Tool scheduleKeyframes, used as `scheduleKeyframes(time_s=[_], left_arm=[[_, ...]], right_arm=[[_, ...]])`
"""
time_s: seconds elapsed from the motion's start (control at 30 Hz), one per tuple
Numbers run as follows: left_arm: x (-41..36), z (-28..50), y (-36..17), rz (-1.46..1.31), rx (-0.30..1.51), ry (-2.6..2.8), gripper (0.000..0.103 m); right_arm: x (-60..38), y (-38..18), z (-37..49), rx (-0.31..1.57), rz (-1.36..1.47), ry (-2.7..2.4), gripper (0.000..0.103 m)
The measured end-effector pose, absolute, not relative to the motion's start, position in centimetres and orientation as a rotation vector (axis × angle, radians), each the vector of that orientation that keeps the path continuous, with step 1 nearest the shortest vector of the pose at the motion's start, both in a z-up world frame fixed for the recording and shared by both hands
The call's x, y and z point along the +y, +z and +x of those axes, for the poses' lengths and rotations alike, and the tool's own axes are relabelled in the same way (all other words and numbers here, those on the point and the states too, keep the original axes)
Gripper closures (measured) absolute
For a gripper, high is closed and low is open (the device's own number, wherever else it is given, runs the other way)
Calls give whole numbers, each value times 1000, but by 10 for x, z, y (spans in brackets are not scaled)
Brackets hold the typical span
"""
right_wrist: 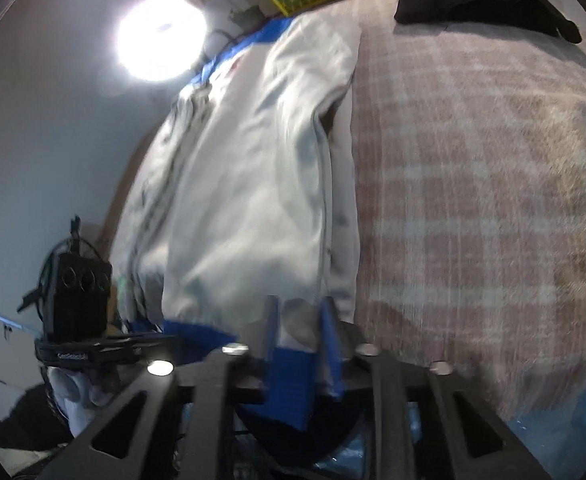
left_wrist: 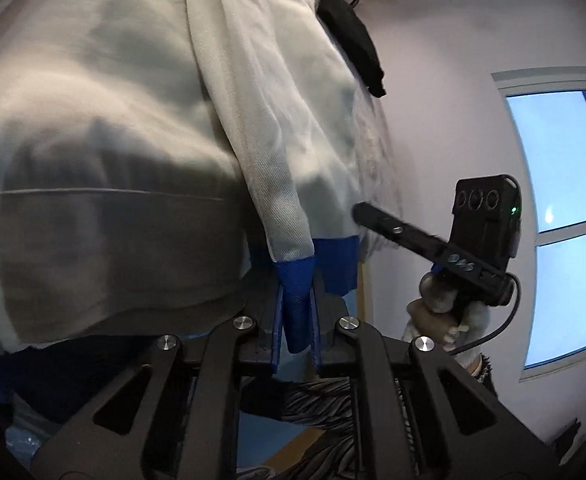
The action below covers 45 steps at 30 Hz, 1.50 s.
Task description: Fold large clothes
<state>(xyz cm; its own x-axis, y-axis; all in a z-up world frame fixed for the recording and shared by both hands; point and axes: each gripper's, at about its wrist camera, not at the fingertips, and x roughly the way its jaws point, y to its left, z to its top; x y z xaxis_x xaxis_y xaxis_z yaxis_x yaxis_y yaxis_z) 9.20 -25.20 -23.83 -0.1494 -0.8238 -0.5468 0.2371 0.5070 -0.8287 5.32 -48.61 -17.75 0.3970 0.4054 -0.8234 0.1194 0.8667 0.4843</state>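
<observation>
Both wrist views close, along tongs; apparently opposite ends, sharing grey garment.

- The jacket is light grey with bright blue cuffs.
- The blanket has brown and white checks.
- The folded cloth is black.

The bed lies bare to the right of the jacket, giving wide room there, up to a black garment at its far end. Left of the jacket, the other tongs crowd the bed's edge, just beside the blue hem. Both tongs are filled with cloth.
</observation>
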Motion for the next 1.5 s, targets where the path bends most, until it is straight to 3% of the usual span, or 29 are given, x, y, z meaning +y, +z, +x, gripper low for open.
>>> scheduleKeyframes(time_s=[0.03, 0.07, 0.2, 0.43, 0.53, 0.67, 0.8, 0.87, 0.93, 0.97, 1.2, 1.43, 1.5], left_arm=[[-250, 93, -236, -591, 1425, -1032, 96], [-246, 93, -229, -661, 1393, -1082, 96], [-241, 94, -225, -599, 1329, -1096, 96], [-245, 80, -249, -356, 1382, -944, 96], [-248, 67, -228, -274, 1315, -944, 96], [-237, 48, -191, -204, 1165, -958, 96], [-237, 36, -164, -158, 1042, -933, 96], [-241, 30, -155, -136, 982, -921, 84], [-245, 25, -155, -120, 959, -911, 53], [-256, 21, -155, -93, 947, -912, 52], [-333, -7, -172, 203, 846, -918, 52], [-398, -22, -200, 387, 843, -927, 49], [-410, -26, -209, 447, 840, -922, 43]], right_arm=[[-487, -177, 52, 1161, 510, 183, 101], [-488, -174, 50, 1150, 524, 184, 102], [-506, -160, 41, 1065, 623, 210, 103], [-481, -184, 48, 1190, 445, 140, 103], [-479, -173, 46, 1188, 412, 145, 94], [-486, -142, 36, 1090, 438, 137, 69], [-498, -98, 10, 939, 452, 150, 61], [-501, -80, -9, 866, 454, 150, 50], [-506, -64, -28, 793, 449, 130, 38], [-508, -59, -35, 763, 448, 123, 31], [-555, -32, -80, 561, 603, 67, 26], [-574, -34, -85, 539, 720, 90, 26], [-572, -34, -84, 542, 716, 103, 26]])
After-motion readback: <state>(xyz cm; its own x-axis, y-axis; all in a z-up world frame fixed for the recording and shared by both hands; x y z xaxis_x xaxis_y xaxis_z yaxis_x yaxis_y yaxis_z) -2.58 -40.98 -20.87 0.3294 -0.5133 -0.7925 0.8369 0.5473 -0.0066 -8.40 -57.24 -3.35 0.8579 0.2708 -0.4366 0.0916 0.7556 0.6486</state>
